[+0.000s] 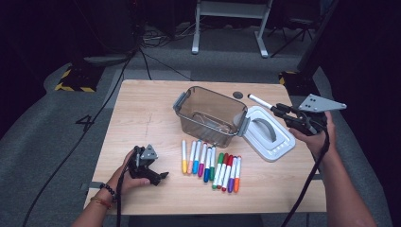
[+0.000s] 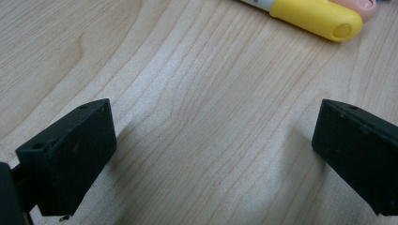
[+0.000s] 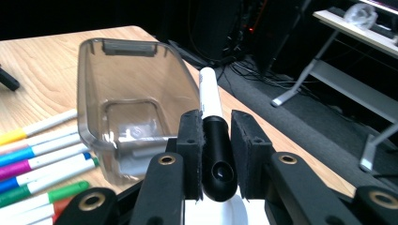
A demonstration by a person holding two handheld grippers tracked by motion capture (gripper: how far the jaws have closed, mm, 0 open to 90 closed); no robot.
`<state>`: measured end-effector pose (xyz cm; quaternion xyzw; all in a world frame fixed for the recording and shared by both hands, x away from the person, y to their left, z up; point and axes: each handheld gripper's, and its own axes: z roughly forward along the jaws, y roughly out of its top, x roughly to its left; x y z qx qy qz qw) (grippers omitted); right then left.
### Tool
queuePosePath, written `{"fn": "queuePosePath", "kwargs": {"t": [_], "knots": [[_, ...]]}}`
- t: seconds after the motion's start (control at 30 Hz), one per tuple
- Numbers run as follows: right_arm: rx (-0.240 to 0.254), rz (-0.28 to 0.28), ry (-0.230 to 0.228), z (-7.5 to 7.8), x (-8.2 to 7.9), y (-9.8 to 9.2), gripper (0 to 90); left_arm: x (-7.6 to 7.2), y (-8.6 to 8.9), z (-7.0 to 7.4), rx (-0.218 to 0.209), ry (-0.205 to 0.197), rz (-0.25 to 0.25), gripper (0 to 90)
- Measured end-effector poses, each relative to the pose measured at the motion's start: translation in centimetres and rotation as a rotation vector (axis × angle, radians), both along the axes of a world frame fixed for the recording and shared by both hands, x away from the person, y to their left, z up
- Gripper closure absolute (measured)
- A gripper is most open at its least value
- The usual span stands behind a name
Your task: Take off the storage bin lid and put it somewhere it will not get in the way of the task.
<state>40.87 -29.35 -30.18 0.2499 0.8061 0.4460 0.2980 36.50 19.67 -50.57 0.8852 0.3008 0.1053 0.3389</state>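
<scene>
My right gripper (image 1: 282, 111) is raised over the table's right side, above the white lid (image 1: 267, 133), and is shut on a black-capped white marker (image 1: 260, 101) that sticks out toward the bin. In the right gripper view the pads clamp the marker's black cap (image 3: 217, 145) and its white barrel points past the clear grey bin (image 3: 136, 105). The bin (image 1: 210, 115) stands open mid-table. A row of several coloured markers (image 1: 211, 165) lies in front of it. My left gripper (image 1: 160, 177) rests on the table at the front left, its jaws open over bare wood; a yellow marker cap (image 2: 317, 18) lies beyond them.
The wooden table (image 1: 142, 118) has bare room on its left half and along the front edge. A small dark round hole (image 1: 238, 95) sits behind the bin. Cables and a metal stand (image 1: 231, 19) occupy the floor beyond the table.
</scene>
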Motion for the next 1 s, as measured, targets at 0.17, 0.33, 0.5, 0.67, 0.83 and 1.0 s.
{"fn": "queuePosePath", "kwargs": {"t": [0.17, 0.33, 0.5, 0.67, 0.83, 1.0], "knots": [[0.000, 0.048, 0.009, -0.2, 0.8, 2.6, 74.6, 0.0, 0.0, 0.0, 0.000, 0.000, 0.000, 0.5], [-0.035, 0.104, 0.033, -1.0, 1.8, 6.2, 74.6, 0.0, 0.0, 0.0, 0.000, 0.000, 0.000, 0.5], [-0.055, 0.144, 0.059, -2.0, 2.5, 8.9, 74.6, 0.0, 0.0, 0.0, 0.000, 0.000, 0.000, 0.5], [-0.071, 0.172, 0.095, -3.2, 3.3, 10.8, 74.6, 0.0, 0.0, 0.0, 0.000, 0.000, 0.000, 0.5], [-0.096, 0.196, 0.130, -4.1, 4.2, 12.4, 74.6, 0.0, 0.0, 0.0, 0.000, 0.000, 0.000, 0.5], [-0.120, 0.219, 0.166, -4.9, 5.0, 13.5, 74.6, 0.0, 0.0, 0.0, 0.000, 0.000, 0.000, 0.5]]}}
